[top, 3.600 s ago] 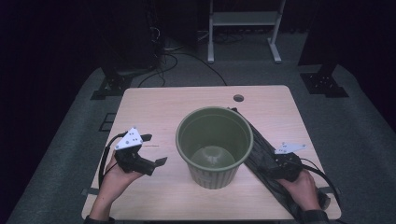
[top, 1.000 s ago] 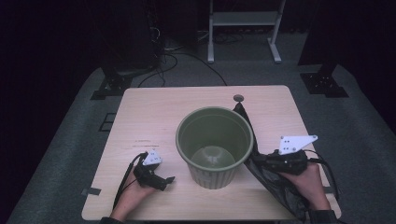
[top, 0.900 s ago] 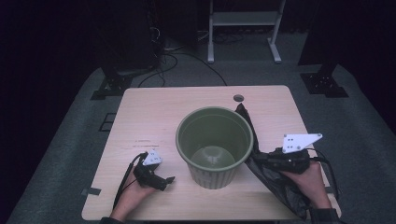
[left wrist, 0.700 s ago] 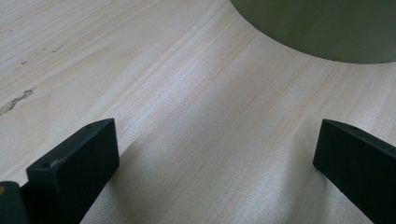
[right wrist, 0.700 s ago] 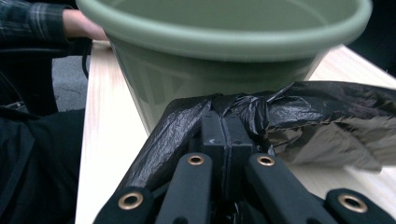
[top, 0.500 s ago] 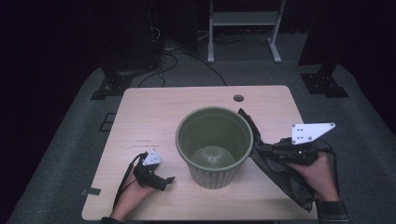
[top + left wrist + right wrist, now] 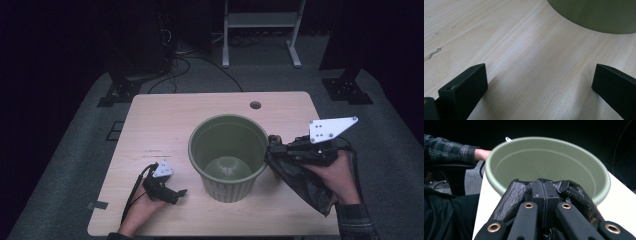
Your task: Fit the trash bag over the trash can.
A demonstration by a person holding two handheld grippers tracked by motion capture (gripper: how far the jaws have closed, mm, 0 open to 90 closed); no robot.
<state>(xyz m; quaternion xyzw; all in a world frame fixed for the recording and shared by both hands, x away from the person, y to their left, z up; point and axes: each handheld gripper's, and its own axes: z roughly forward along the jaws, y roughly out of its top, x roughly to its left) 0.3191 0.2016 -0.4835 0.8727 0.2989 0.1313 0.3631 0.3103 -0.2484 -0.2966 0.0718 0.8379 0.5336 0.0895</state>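
Observation:
A green plastic bin (image 7: 228, 156) stands upright in the middle of the wooden table (image 7: 165, 125); its inside looks bare. My right gripper (image 7: 280, 150) is shut on a crumpled black plastic bag (image 7: 300, 182), held above the table just right of the bin's rim. In the right gripper view the jaws meet on the black bag (image 7: 515, 192) right before the bin (image 7: 549, 160). My left gripper (image 7: 172, 192) rests low on the table at the bin's near left, open, with bare wood between its fingers (image 7: 464, 87). The bin's wall (image 7: 599, 15) is just ahead of it.
The table has a small round hole (image 7: 255, 105) near its far edge. Beyond the table a grey carpet carries cables and a white metal stand (image 7: 260, 30). A plaid sleeve (image 7: 446, 150) and a hand lie past the bin in the right gripper view.
My right gripper has risen with the black bag, lifting it off the table beside the bin. The left gripper has stayed in place.

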